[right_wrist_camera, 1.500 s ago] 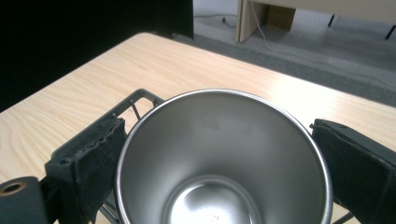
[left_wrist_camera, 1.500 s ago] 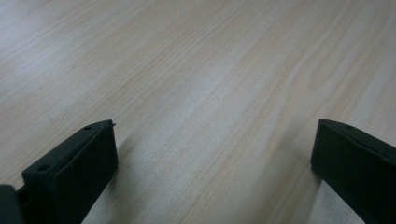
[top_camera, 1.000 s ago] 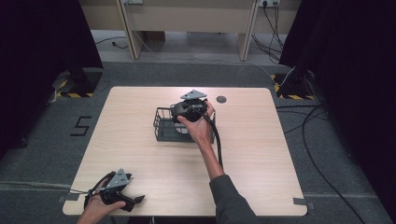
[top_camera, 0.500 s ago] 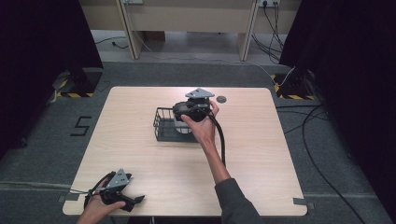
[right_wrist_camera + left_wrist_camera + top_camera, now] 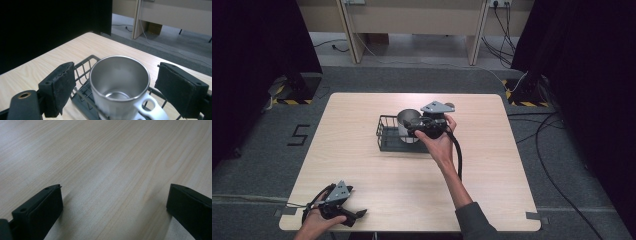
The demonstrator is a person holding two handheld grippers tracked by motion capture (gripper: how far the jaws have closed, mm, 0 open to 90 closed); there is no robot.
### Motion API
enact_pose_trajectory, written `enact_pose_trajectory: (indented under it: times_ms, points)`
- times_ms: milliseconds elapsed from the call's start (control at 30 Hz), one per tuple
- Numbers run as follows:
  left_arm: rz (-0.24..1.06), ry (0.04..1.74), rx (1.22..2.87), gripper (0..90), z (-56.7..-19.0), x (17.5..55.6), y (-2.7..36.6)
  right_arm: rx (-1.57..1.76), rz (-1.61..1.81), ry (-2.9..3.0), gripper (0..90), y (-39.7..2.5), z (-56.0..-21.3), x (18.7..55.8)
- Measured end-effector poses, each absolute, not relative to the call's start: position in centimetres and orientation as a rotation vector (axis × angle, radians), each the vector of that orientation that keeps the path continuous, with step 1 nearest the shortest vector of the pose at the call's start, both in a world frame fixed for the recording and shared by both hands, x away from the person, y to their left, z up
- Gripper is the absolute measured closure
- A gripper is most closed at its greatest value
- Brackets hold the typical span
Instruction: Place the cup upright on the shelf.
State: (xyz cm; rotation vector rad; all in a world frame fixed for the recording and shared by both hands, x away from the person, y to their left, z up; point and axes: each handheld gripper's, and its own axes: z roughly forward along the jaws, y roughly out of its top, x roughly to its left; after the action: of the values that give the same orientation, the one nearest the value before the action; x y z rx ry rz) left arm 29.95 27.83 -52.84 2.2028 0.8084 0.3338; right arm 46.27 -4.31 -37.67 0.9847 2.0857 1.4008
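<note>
the shiny stainless-steel mug with a white handle (image 5: 119, 86) stood upright inside the black wire basket (image 5: 388, 134), near the middle of the light wooden table (image 5: 362, 165). right gripper (image 5: 116, 85) was held at the basket's right side, jaws spread wide either side of the mug's rim, not touching it; mug handle pointed toward the camera in the right gripper view. left gripper (image 5: 113, 207) rested low over bare tabletop at the near left corner, well apart from the basket, jaws also spread wide with nothing between them
</note>
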Motion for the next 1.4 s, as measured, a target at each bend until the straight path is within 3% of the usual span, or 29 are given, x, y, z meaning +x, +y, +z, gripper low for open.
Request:
enact_pose_trajectory:
  times_ms: [1400]
  points:
    - [0.336,0.811,2.202,0.0,-52.9,30.0,27.8,1.040,1.467,2.024,16.6,-12.4,-41.9,38.5]
